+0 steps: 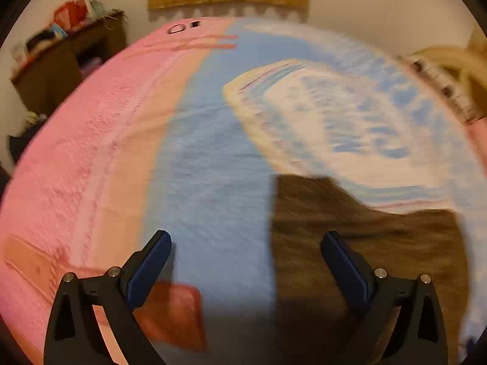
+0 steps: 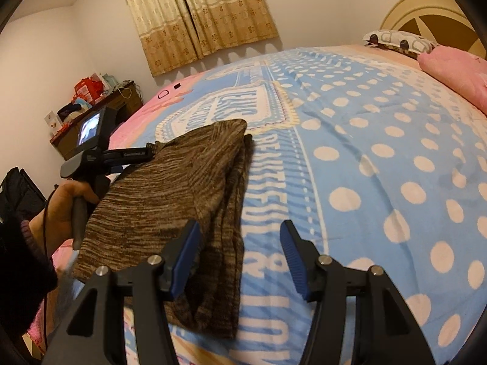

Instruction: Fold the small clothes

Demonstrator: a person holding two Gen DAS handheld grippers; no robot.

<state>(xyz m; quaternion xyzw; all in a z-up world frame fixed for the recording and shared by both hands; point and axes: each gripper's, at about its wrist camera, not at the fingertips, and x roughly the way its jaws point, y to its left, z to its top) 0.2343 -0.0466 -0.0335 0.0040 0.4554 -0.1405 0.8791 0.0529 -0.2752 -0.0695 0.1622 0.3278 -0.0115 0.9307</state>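
Note:
A brown striped knit garment (image 2: 170,200) lies folded on the blue and pink bedspread (image 2: 380,152). In the blurred left wrist view it (image 1: 365,243) fills the lower right, under the right finger. My left gripper (image 1: 246,243) is open and empty above the garment's left edge. My right gripper (image 2: 240,237) is open and empty, just above the garment's right edge, its left finger (image 2: 185,255) over the cloth. The left gripper's body (image 2: 91,149), held in a hand, shows at the garment's far left side.
A pink pillow (image 2: 456,70) and a patterned pillow (image 2: 398,38) lie at the headboard. A cluttered dark cabinet (image 2: 100,106) stands by the wall under the curtain (image 2: 197,15). A red patch (image 1: 176,313) on the bedspread shows by the left gripper.

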